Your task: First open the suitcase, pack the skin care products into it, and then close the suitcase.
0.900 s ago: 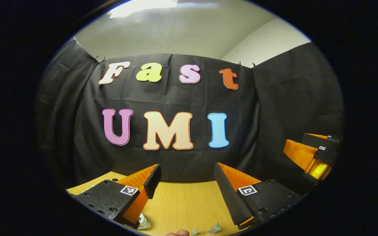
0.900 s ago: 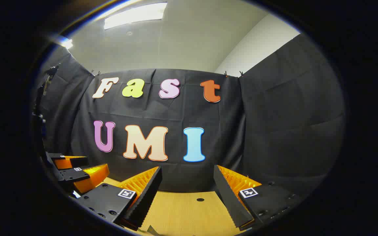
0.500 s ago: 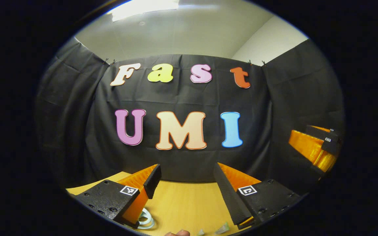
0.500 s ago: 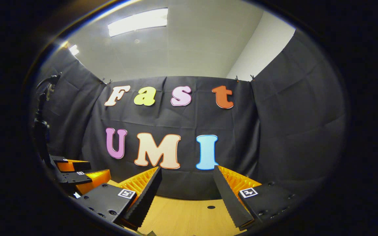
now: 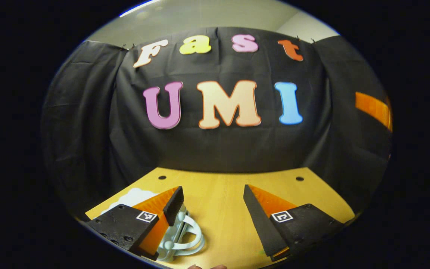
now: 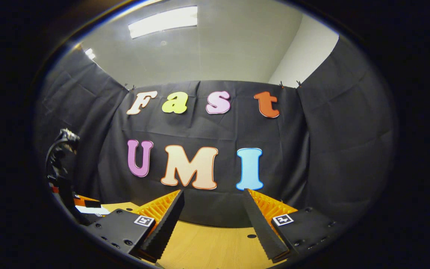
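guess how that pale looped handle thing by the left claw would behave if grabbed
The pale looped handle looks like moulded plastic, so probably stiff. Its glossy curves could slip between the left claw fingers. It seems joined to a larger pale body, so likely not liftable alone.

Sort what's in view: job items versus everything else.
Job:
- left tool, open
- right tool, open
- pale handled item, likely the suitcase

Other:
- wooden table
- black cloth wall
- ceiling light

two claws, left claw point(image 5: 213, 194), right claw point(image 6: 212, 198), one wooden table point(image 5: 218, 186), one pale looped item point(image 5: 183, 235)
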Tool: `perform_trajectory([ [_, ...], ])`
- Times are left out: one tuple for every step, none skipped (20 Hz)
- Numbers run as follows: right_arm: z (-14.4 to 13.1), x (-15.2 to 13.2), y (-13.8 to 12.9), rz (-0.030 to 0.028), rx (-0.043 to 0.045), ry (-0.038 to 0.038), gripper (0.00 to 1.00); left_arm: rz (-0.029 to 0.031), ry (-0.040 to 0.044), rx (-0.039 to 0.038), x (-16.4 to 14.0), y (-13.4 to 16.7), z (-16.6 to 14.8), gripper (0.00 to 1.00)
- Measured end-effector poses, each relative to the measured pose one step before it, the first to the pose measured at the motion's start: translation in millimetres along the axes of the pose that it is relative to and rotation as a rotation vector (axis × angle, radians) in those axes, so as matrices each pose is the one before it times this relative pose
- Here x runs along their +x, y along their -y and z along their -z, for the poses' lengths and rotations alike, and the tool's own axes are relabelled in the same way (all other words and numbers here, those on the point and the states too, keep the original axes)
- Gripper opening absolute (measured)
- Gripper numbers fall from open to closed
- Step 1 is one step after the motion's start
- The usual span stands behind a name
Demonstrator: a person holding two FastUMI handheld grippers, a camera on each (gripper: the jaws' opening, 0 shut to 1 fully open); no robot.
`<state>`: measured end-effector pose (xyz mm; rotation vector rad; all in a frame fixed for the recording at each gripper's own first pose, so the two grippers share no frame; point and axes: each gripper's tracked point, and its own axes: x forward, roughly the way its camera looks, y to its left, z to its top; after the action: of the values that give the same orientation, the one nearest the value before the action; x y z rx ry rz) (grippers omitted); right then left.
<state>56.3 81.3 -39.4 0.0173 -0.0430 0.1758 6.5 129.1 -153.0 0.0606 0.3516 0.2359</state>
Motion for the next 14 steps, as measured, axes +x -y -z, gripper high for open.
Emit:
perform_trajectory([
  [6.28, 5.35, -3.31, 0.01291, -0.00499, -0.01561, 1.0, 0.00159, -0.04936, -0.00175, 9.82, -6.82, 15.21, 0.95],
  [6.06, 3.69, -2.06, 0.00952, -0.00466, -0.02115, 0.99, 0.0018, -0.05547, -0.01124, 6.85, -4.89, 16.76, 0.95],
  [5.91, 2.43, -4.49, 0.00165, -0.00425, -0.0154, 1.0, 0.00998, -0.05144, -0.01434, 7.64, -1.59, 16.55, 0.95],
  [4.96, 3.16, -1.99, 0.00699, -0.00925, -0.01458, 0.99, 0.00445, -0.05266, -0.00916, 7.41, -3.96, 16.08, 0.95],
  [4.5, 2.88, 1.27, 0.01076, -0.01074, -0.01389, 0.99, -0.00084, -0.05174, -0.00091, 7.09, -3.27, 13.43, 0.95],
  [4.82, 2.52, 1.8, 0.01227, -0.00822, -0.01606, 0.99, 0.00528, -0.04002, 0.00686, 7.86, -1.06, 11.62, 0.96],
  [5.65, 1.46, 1.47, 0.01015, -0.0036, -0.01429, 0.99, 0.0067, -0.03215, 0.00707, 7.69, 0.34, 10.93, 0.96],
  [3.67, 1.9, 2.66, 0.01098, -0.00229, -0.01392, 0.99, 0.01056, -0.03067, 0.00457, 6.42, 2.57, 8.63, 0.95],
  [4.47, 0.57, 3.28, 0.01051, -0.00343, -0.0119, 0.99, 0.00529, -0.03042, -0.00145, 5.98, 0.71, 8.8, 0.96],
  [2.82, 1.41, 3.99, 0.0113, -0.0053, -0.01177, 0.99, 0.00417, -0.03143, 0.00128, 3.63, -1.31, 6.68, 0.96],
  [3.35, 0.26, 3.4, 0.00977, -0.00546, -0.01184, 0.99, -0.00397, -0.0261, 0.00046, 4.79, -0.66, 7.76, 0.96],
  [3.12, 0.7, 3.1, 0.00867, -0.00423, -0.01114, 0.99, -0.00674, -0.03359, 0.00176, 4.88, -1.13, 8.16, 0.96],
  [2.13, 0.32, 3.11, 0.00691, -0.0042, -0.00992, 0.99, 0.00209, -0.02854, 0.0009, 4.65, 0.77, 8.57, 0.96],
  [1.47, 0.44, 2.72, 0.00583, -0.00521, -0.00694, 0.99, 0.00555, -0.01912, -0.00093, 5.43, 0.48, 4.78, 0.96],
])
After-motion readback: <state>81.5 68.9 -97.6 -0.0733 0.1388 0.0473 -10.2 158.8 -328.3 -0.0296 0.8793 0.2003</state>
